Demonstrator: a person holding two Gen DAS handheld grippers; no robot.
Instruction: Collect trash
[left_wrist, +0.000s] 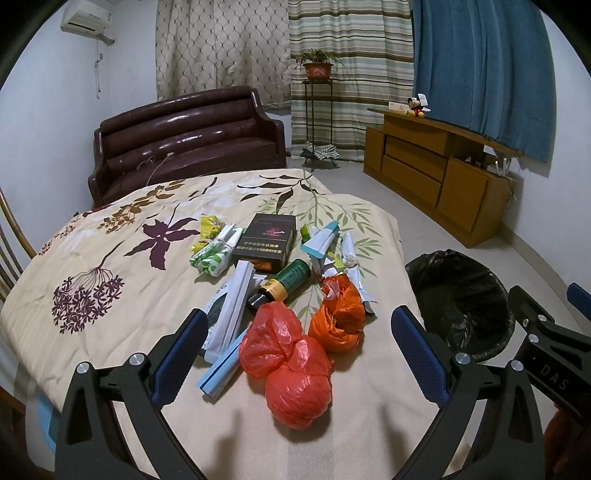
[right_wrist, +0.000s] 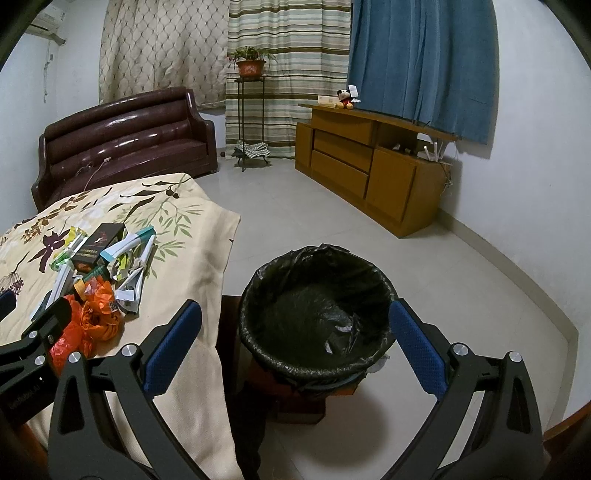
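Both tongs gape wide and empty, left gripper over the knotted red plastic bag, just left of the black-lined bin — light, crinkly, best pinched at its bunched middle.

Two knotted plastic bags, one bottle, one dark box, one bin.

Print on dark box too small to read; brown bottle label likewise. Right wrist view: left gripper covers part of red bags. Bin base hidden by own rim
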